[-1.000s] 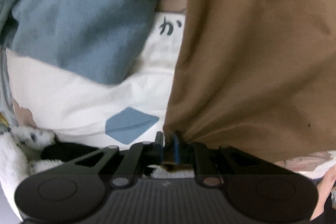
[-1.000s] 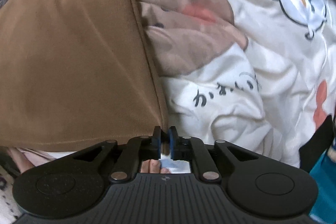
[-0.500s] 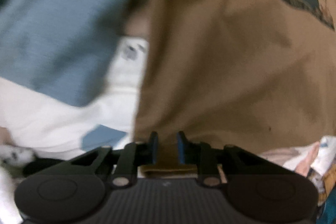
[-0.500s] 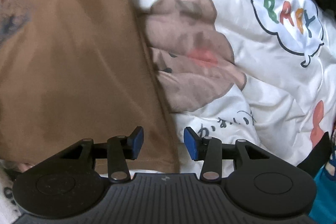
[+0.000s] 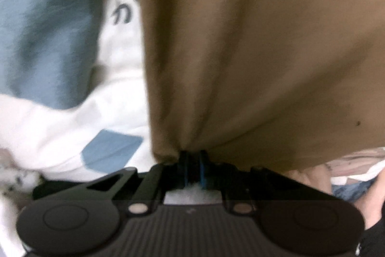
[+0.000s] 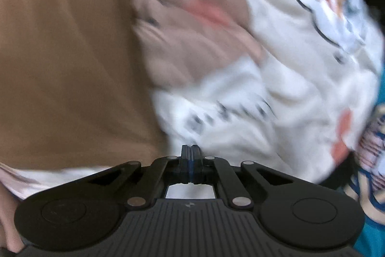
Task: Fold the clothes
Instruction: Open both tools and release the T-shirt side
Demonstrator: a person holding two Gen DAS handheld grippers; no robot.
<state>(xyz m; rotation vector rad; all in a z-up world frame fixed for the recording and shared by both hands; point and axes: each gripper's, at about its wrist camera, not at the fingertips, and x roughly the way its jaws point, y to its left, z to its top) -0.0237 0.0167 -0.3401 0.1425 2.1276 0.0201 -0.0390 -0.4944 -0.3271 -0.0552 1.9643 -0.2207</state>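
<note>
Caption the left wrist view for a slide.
Left gripper pinching the brown garment edge above white printed fabric.

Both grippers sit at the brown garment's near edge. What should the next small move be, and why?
Probably reopen the right gripper and re-grip. Its jaws are shut with no cloth visible between them, the brown garment lying just to the side. The left gripper pinches its bunched edge, so lifting now would raise one corner only.

White printed bedding (image 6: 276,78) under brown garment (image 5: 252,52) and blue cloth (image 5: 48,28).

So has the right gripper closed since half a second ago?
Yes. The right gripper was spread beside the brown shirt; now its pads meet, nothing visibly between.
</note>
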